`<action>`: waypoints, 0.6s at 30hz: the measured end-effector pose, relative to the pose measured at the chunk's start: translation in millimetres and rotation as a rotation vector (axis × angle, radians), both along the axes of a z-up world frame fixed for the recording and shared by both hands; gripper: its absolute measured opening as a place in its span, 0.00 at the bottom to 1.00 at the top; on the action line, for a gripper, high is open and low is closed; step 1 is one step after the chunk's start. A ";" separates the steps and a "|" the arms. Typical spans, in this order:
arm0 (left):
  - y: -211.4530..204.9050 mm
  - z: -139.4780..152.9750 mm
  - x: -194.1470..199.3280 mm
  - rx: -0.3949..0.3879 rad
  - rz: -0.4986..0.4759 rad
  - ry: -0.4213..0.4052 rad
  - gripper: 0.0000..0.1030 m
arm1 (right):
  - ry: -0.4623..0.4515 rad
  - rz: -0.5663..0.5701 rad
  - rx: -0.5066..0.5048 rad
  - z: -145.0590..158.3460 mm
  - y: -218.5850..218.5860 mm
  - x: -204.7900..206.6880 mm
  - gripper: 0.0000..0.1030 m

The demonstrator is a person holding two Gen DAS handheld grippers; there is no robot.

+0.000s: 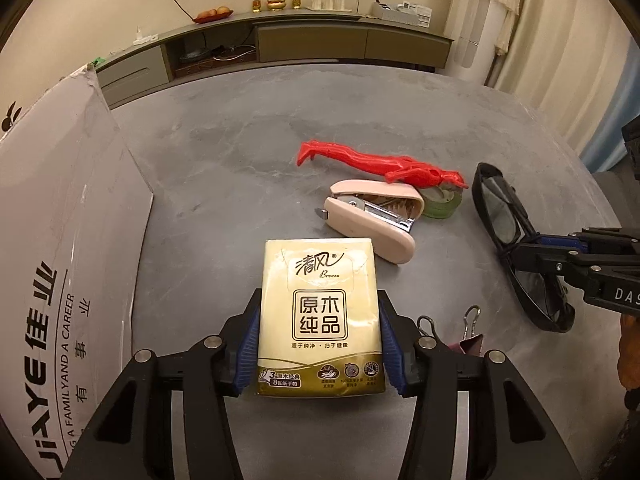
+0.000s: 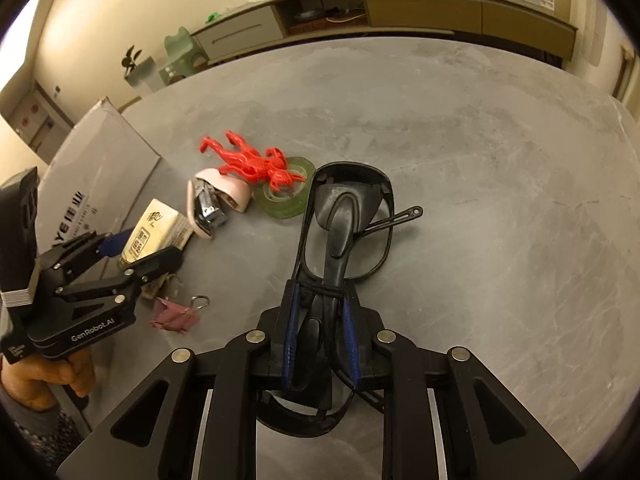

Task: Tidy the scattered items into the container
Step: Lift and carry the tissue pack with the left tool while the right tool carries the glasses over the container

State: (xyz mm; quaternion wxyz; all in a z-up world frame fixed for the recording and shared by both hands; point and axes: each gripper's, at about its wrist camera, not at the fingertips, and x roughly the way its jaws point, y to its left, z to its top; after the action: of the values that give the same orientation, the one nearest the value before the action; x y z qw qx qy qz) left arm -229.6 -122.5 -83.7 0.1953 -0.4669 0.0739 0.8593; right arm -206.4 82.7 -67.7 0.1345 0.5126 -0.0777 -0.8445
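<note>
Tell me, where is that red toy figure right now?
The red figure lies on the grey table, its head over the green tape roll and its body just behind the pink stapler, left of the black glasses.

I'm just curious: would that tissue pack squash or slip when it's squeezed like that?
Probably it gives a little: the tissue pack looks soft and its wrapper is wrinkled near the top. The glossy film could be slippery, though the left hand-held gripper clamps both long sides. It is likely light.
</note>
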 end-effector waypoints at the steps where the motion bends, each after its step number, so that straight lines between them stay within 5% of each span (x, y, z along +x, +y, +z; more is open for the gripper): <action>1: -0.7 3.0 0.7 0.002 0.002 0.010 0.51 | 0.004 0.002 -0.002 1.4 -0.5 1.2 0.20; 18: -7.0 53.8 15.8 0.087 -0.003 0.092 0.51 | 0.039 0.007 -0.047 20.6 0.7 16.9 0.20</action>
State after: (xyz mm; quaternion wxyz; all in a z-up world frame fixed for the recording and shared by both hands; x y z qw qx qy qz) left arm -213.7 -129.5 -29.9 0.2130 -0.4177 0.0461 0.8821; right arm -189.5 83.4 -47.1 0.1510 0.4932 -0.0930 -0.8517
